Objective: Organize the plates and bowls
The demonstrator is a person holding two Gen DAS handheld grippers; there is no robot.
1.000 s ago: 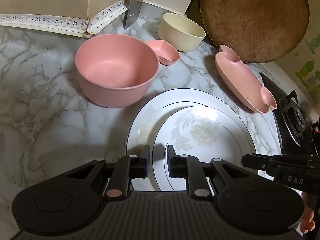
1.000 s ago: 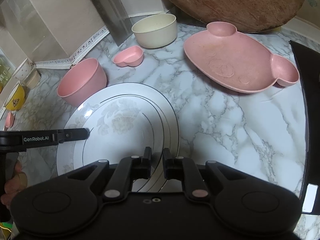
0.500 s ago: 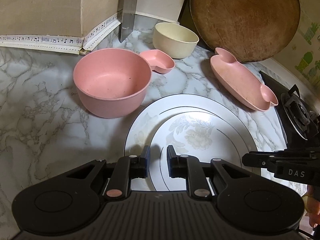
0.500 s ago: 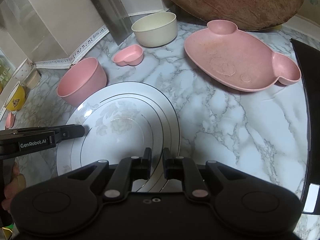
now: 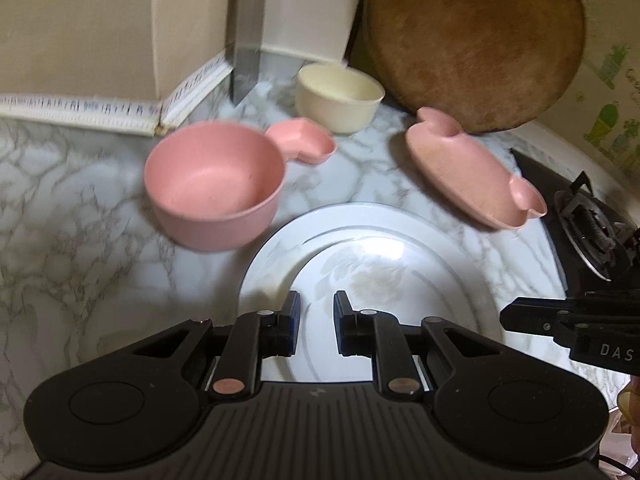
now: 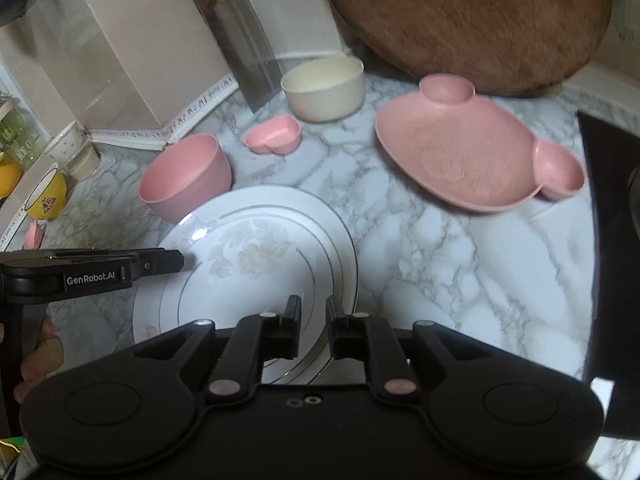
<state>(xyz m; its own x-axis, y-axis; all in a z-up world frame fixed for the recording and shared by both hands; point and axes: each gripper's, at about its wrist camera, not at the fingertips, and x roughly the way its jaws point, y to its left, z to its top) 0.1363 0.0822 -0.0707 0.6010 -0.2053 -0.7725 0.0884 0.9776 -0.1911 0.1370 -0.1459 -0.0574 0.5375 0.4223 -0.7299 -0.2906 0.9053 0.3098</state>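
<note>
Marble-patterned counter (image 5: 80, 220) fills a kitchen corner, with a big round wooden board (image 5: 476, 40) leaning on the wall behind and a gas stove (image 5: 588, 220) at the far right; two white flowered plates sit in the middle, the small plate (image 6: 248, 280) stacked inside the large plate (image 6: 344, 240). Left gripper (image 5: 316, 320) is closed on the near left rim of the plates, with the china edge between its narrow jaws; right gripper (image 6: 313, 322) is likewise clamped on the near right rim, so both seem to hold the pair together, apparently lifted slightly, though contact with the counter is hard to judge. Behind the plates, a deep pink bowl (image 5: 216, 184) stands just beside the large plate's far left edge; a small pink heart-shaped dish (image 5: 304, 142) and a cream bowl (image 5: 340, 96) sit further back, close together; a pink bear-shaped divided plate (image 6: 472, 156) lies apart to the right. Judging by this, the white plates are already nested and that step looks done; the bowls and the pink pieces are still loose and unstacked, so most of the sorting appears to remain.
</note>
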